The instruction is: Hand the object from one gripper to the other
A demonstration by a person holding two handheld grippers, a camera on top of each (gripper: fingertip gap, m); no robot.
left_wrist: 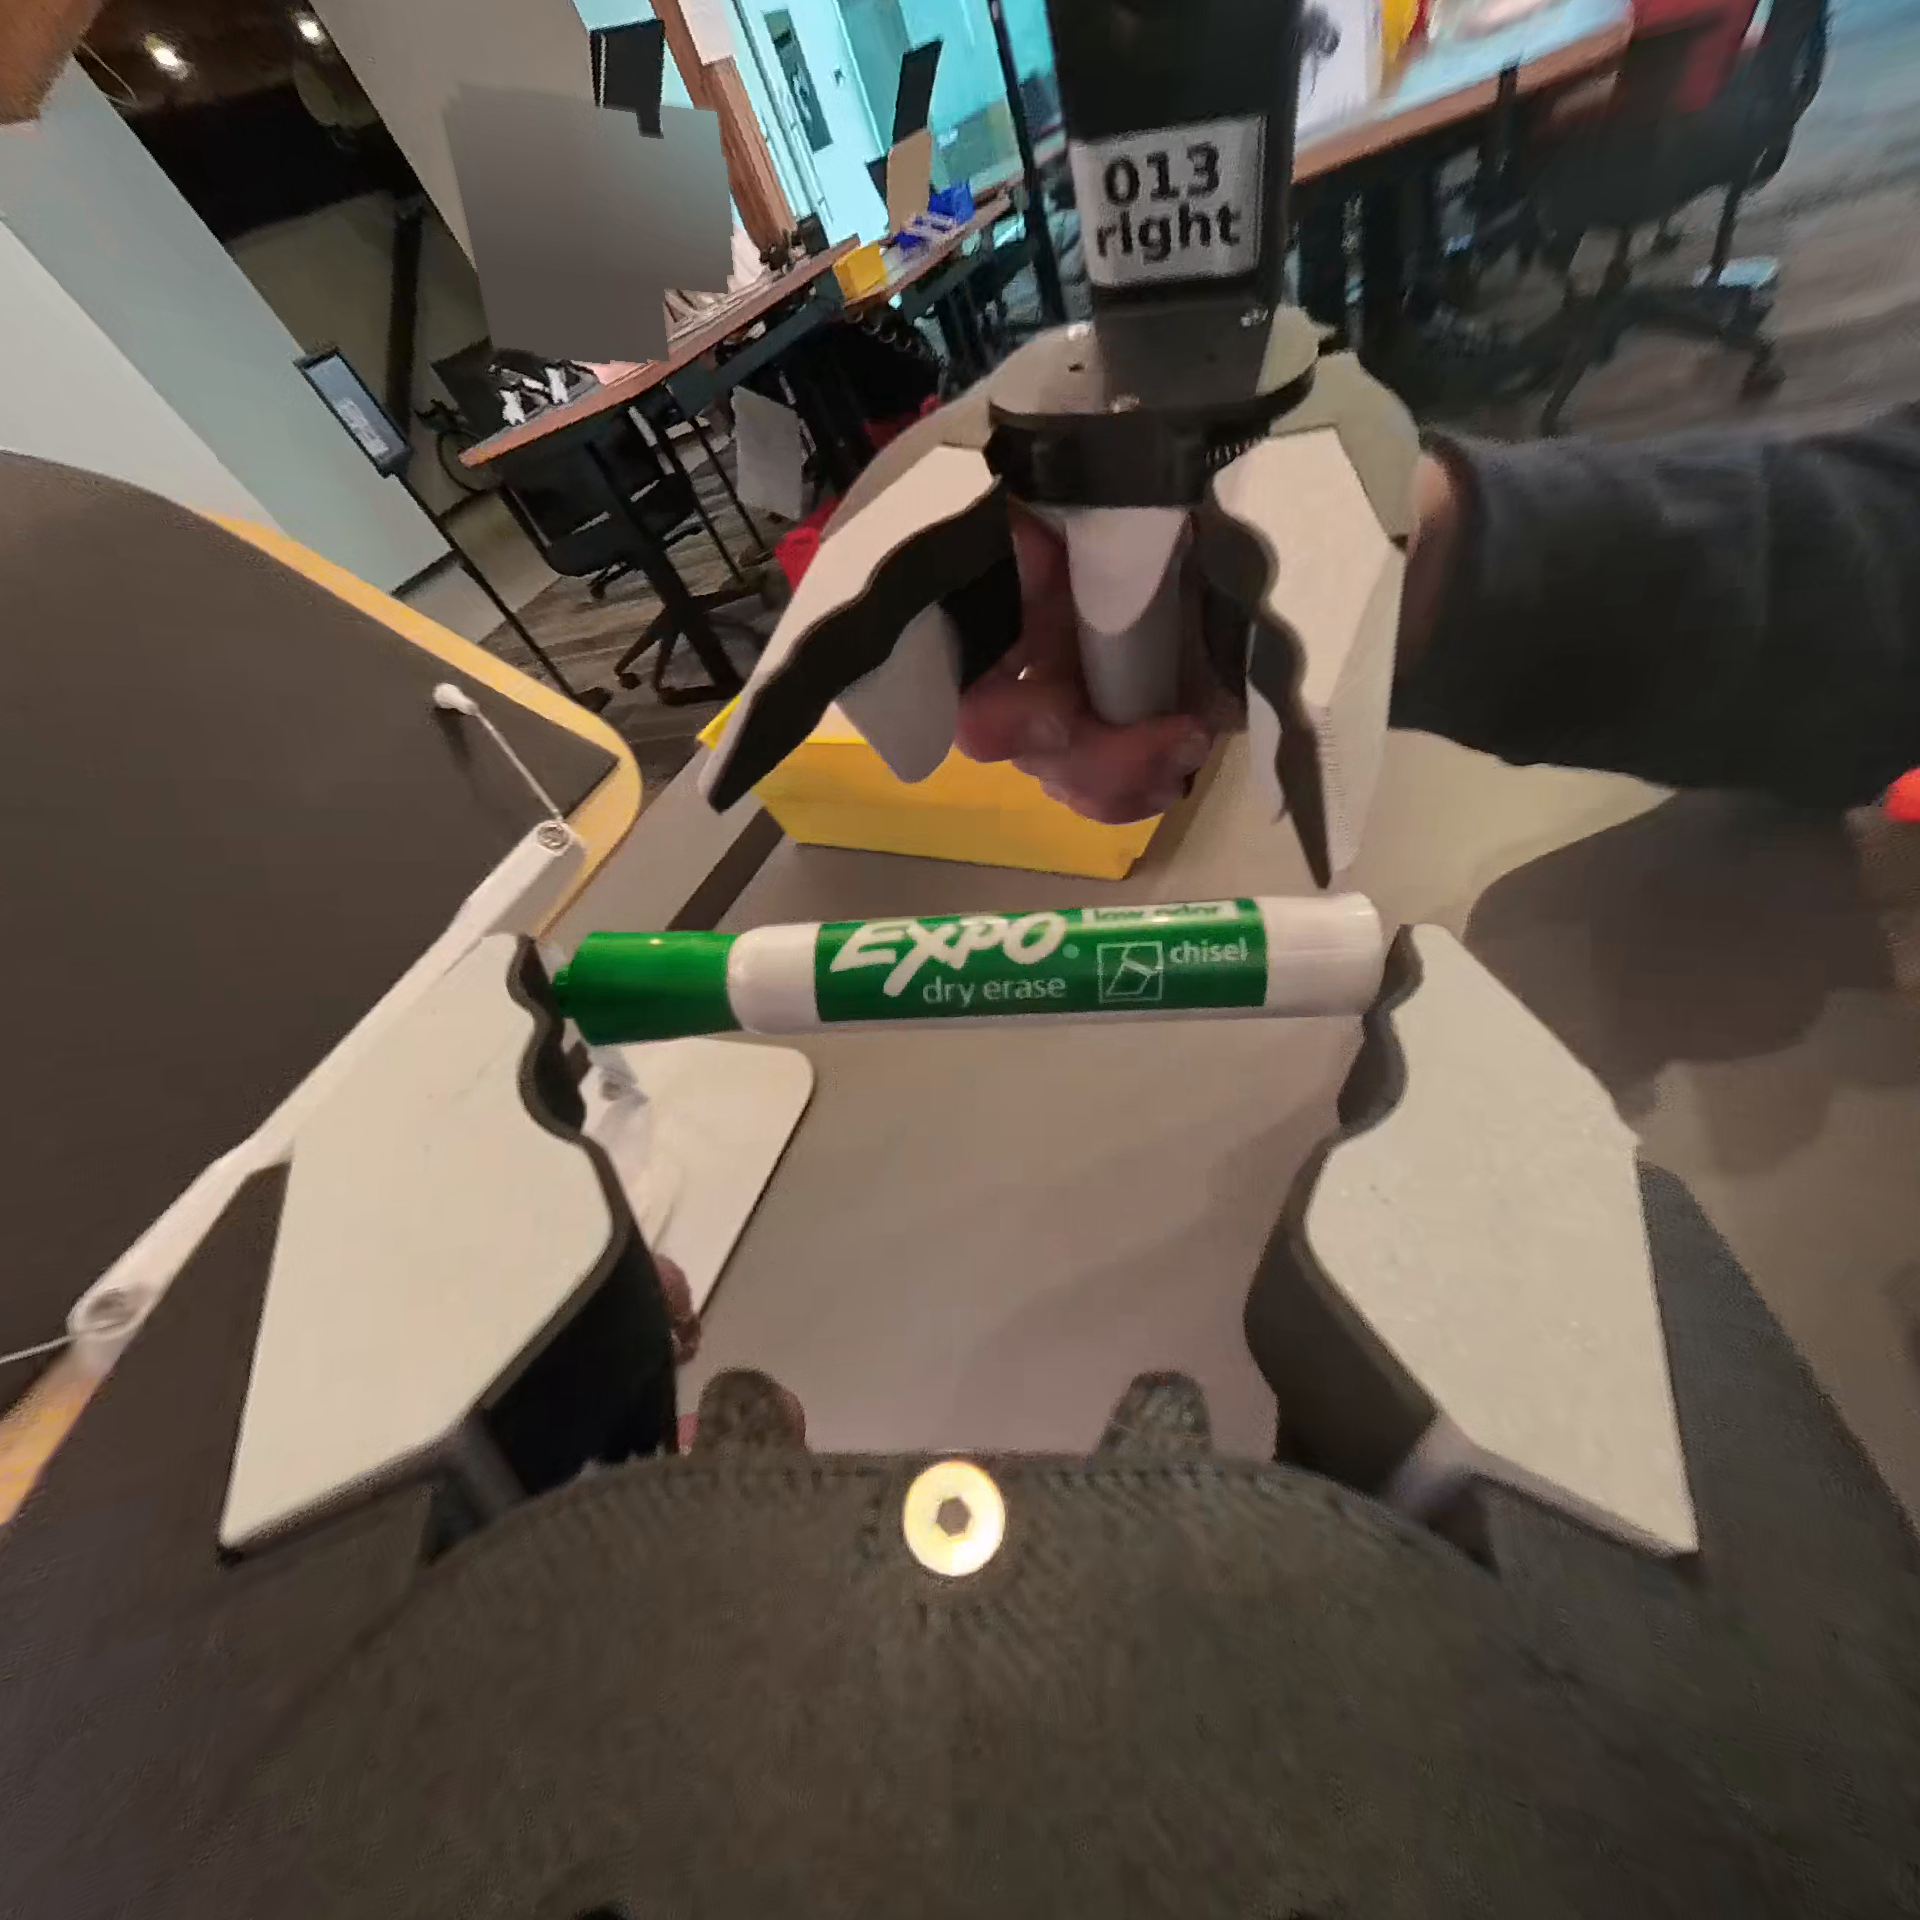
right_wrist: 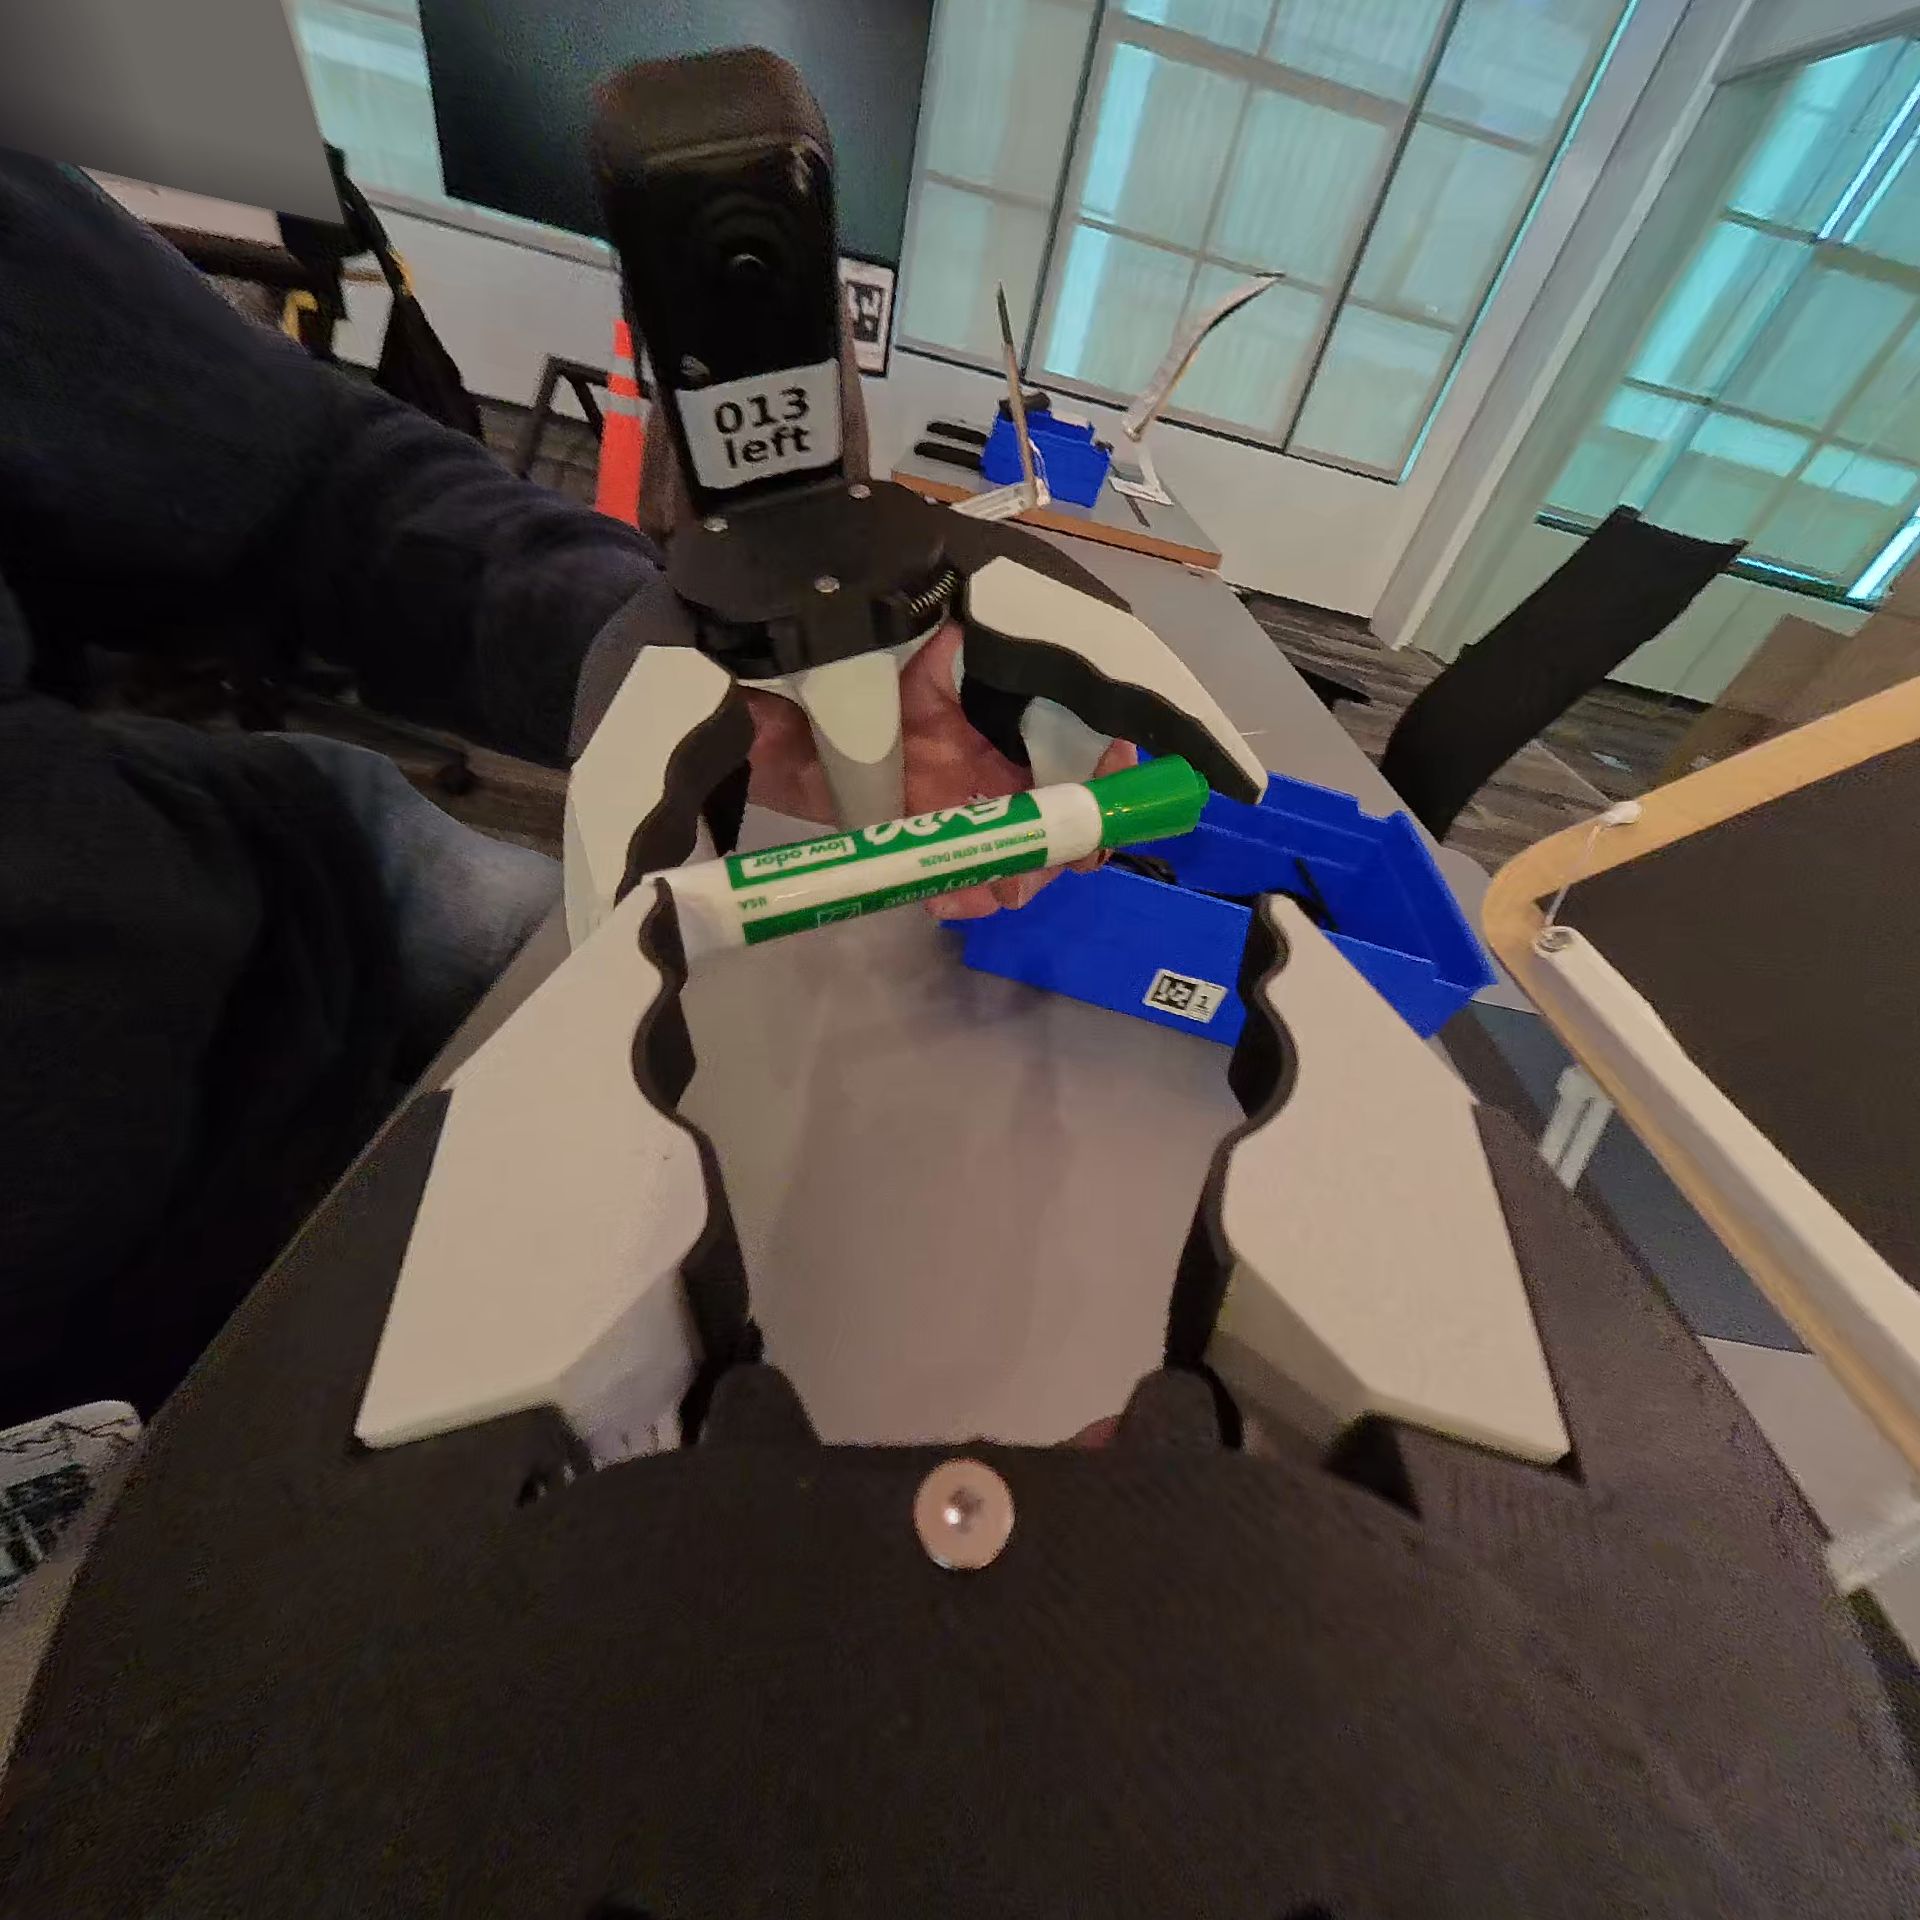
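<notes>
Marker is spanning lengthwise between the left gripper fingertips, pinched end to end; right gripper is hovering spread just beyond it. Such end-on pinching risks it popping out.

We look along each gripper's fingers from close range; our views face each other, sharing the green marker between.

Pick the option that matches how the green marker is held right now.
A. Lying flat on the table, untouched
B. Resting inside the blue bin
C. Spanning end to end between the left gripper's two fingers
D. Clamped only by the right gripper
C: the green marker bridges the left gripper end to end, cap on one finger, tail on the other; the right gripper is open.
</notes>
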